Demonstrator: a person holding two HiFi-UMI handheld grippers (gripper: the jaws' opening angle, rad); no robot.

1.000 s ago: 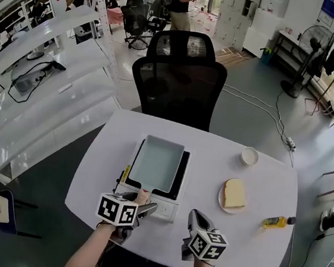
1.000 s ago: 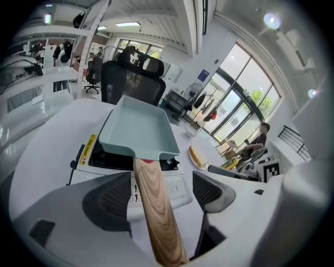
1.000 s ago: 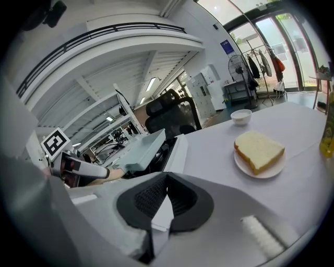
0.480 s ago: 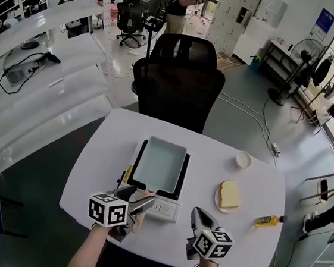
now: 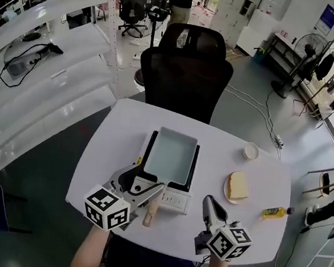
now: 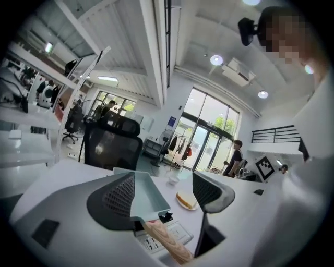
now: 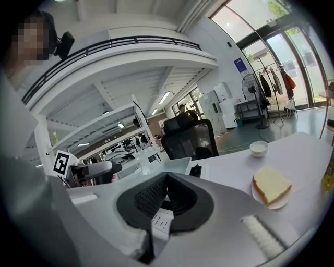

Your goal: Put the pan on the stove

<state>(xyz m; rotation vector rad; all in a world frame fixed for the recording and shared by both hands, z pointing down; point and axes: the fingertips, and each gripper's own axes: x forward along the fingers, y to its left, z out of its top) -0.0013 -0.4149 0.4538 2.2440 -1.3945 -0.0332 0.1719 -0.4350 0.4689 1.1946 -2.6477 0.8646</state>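
Note:
The pale blue rectangular pan (image 5: 170, 155) rests on the black-topped white stove (image 5: 174, 201) in the middle of the white table. Its wooden handle (image 5: 151, 211) juts over the stove's front toward me. My left gripper (image 5: 139, 186) is open wide just in front of the stove, with the handle (image 6: 167, 242) lying low between its jaws, not gripped. In the left gripper view the pan (image 6: 148, 195) sits right ahead. My right gripper (image 5: 209, 203) is shut and empty, right of the stove near the table's front edge; its own view shows the shut tips (image 7: 166, 180) and the pan (image 7: 175, 166) beyond.
A slice of bread on a small plate (image 5: 237, 186) lies right of the stove, with a small white bowl (image 5: 250, 151) behind it and a yellow bottle (image 5: 276, 213) near the right edge. A black office chair (image 5: 186, 72) stands behind the table, white shelves (image 5: 34, 85) at left.
My left gripper was closed around the pan's handle a second ago; its jaws have since spread wide and let the handle go. The right gripper has stayed shut.

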